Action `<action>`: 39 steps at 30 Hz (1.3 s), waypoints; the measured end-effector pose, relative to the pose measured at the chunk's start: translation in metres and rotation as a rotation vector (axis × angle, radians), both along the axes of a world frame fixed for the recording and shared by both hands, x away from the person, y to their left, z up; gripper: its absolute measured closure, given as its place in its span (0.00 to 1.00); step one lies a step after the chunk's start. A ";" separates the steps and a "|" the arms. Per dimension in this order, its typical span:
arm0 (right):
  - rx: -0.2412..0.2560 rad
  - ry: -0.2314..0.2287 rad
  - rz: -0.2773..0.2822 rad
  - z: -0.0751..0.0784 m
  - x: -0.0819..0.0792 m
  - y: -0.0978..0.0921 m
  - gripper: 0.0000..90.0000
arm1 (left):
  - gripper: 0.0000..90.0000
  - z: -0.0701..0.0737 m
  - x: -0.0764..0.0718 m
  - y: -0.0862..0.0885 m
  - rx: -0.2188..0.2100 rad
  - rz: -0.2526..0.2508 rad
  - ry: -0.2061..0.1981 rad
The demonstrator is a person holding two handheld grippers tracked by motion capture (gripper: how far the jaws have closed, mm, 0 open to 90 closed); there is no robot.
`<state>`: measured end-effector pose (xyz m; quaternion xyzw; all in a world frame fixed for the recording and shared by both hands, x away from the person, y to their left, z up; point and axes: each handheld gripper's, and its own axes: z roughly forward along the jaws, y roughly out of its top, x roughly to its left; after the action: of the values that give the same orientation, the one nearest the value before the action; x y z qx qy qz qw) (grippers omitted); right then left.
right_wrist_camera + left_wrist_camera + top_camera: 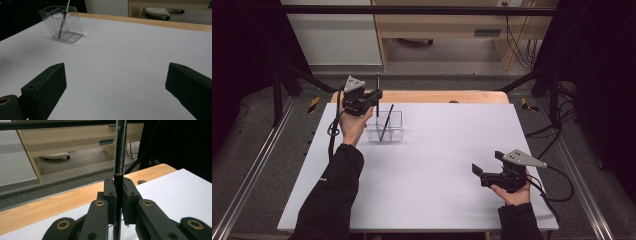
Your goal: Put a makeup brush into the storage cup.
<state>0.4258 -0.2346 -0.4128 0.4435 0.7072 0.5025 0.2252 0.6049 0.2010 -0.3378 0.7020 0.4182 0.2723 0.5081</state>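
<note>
A clear plastic box (385, 128) stands at the back left of the white table, with a black pen (387, 121) leaning inside it. Just above its back left corner, my left gripper (377, 95) is shut on a second black pen (377, 82), held upright. In the left gripper view that held pen (120, 157) rises straight between the closed jaws of the left gripper (119, 195). My right gripper (487, 164) hovers low at the front right, open and holding nothing. In the right gripper view, the right gripper (116, 72) has its jaws wide apart, with the clear box (62, 23) and leaning pen (63, 17) far off.
A white sheet (437, 165) covers the table, with a strip of wooden edge (437, 96) at the back. Black frame posts stand at both sides. Beyond the table are a wooden desk (452, 25) and cables on the floor.
</note>
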 end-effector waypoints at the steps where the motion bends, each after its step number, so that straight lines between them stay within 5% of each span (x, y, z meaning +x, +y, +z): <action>1: 0.001 0.001 0.001 0.000 0.000 0.000 0.05 | 0.92 -0.001 0.001 -0.001 -0.001 -0.002 0.004; 39: 0.002 0.004 0.005 -0.001 0.001 0.002 0.05 | 0.92 -0.041 0.005 -0.007 0.029 0.007 0.054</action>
<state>0.4265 -0.2330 -0.4143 0.4429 0.7083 0.5030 0.2217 0.6101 0.1939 -0.3790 0.7148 0.4303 0.2611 0.4855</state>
